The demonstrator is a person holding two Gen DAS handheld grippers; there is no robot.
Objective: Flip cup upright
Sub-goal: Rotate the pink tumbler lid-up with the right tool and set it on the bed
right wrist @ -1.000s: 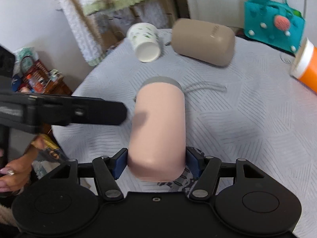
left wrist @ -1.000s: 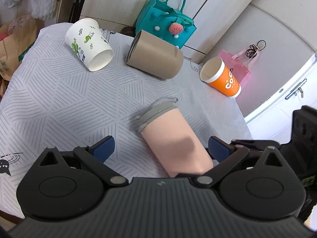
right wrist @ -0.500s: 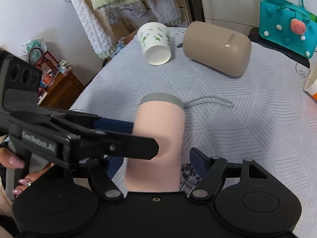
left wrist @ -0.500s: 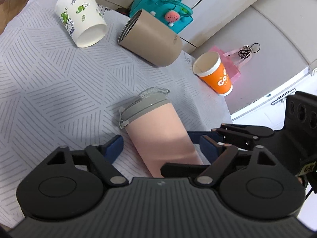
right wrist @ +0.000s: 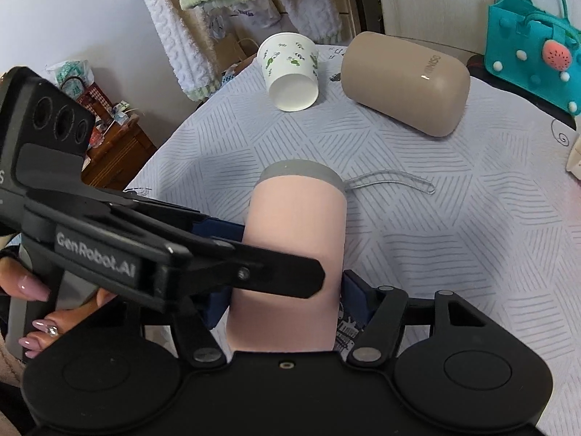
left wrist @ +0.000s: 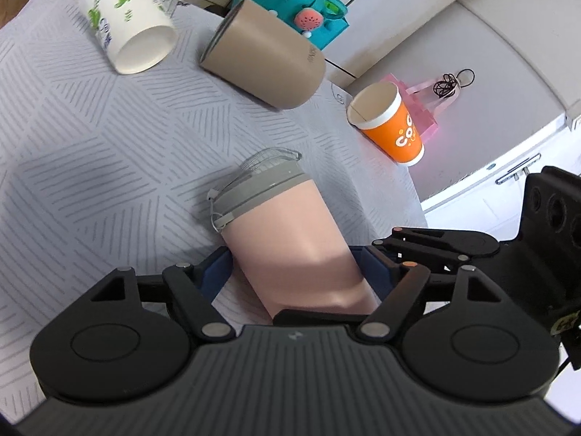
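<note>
The pink cup (right wrist: 294,254) was lying on its side on the table (right wrist: 454,225), not yet upright. It was pinched near its base by the right gripper (right wrist: 281,301) and the left gripper (left wrist: 296,272). The whole turning was judged still left.

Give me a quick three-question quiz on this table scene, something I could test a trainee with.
1. True or false: the orange cup stands upright.
2. Which end of the pink tumbler points away from the left claw and right claw? A: grey lid. B: bare base. C: a spout.
3. How many cups lie on their sides on the table?

Key
1. False; it lies on its side.
2. A.
3. Four: pink tumbler, beige tumbler, white paper cup, orange cup.
</note>
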